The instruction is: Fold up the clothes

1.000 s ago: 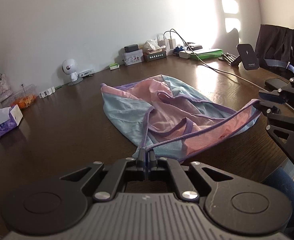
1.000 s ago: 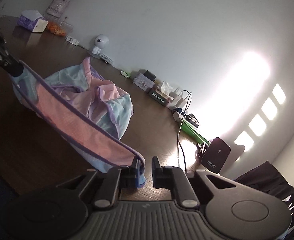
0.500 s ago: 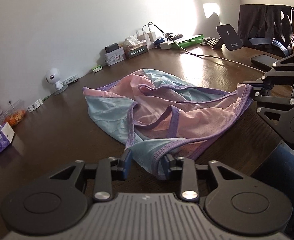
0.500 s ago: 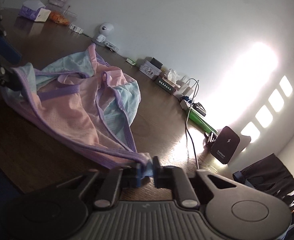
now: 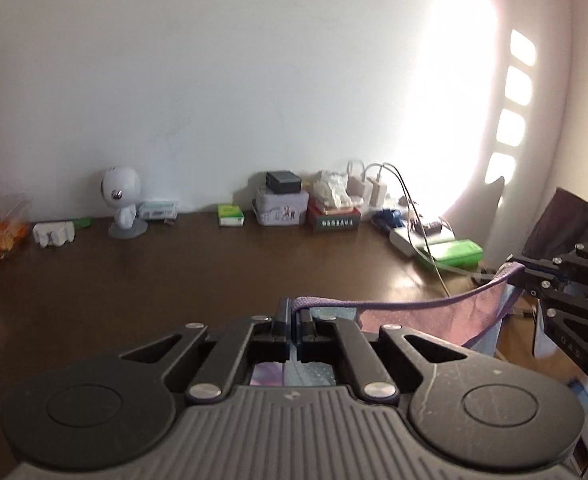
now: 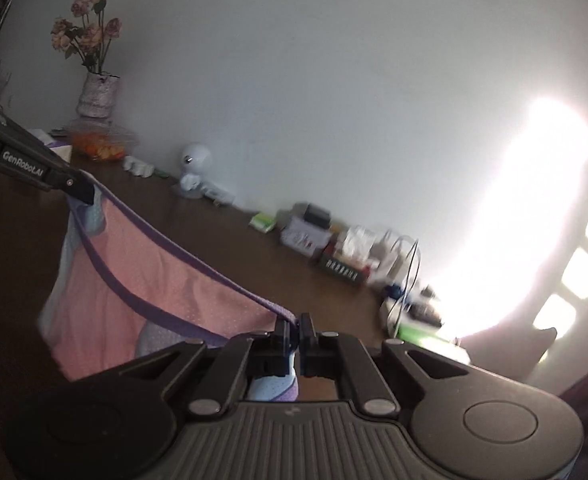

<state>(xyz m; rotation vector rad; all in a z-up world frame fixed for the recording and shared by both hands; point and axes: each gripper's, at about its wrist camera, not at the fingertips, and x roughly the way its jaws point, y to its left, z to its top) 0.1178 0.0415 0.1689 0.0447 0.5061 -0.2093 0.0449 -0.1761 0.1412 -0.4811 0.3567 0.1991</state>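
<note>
In the left wrist view, your left gripper (image 5: 296, 322) is clamping the garment's (image 5: 422, 318) purple band above the table (image 5: 214, 264). In the right wrist view, your right gripper (image 6: 296, 334) is pinching the other end, the garment (image 6: 134, 292) hanging between both grippers.

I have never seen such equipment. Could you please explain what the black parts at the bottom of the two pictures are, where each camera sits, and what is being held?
A person holds two hand tools, each with two black fingers and its own camera looking forward along them. One picture is from the left gripper, the other from the right gripper. Each is shut on the purple band of a pink and light blue mesh garment, which hangs stretched between them above the dark brown wooden table. Along the wall stand a small white round-headed figure, boxes, chargers and a vase of dried flowers.
</note>
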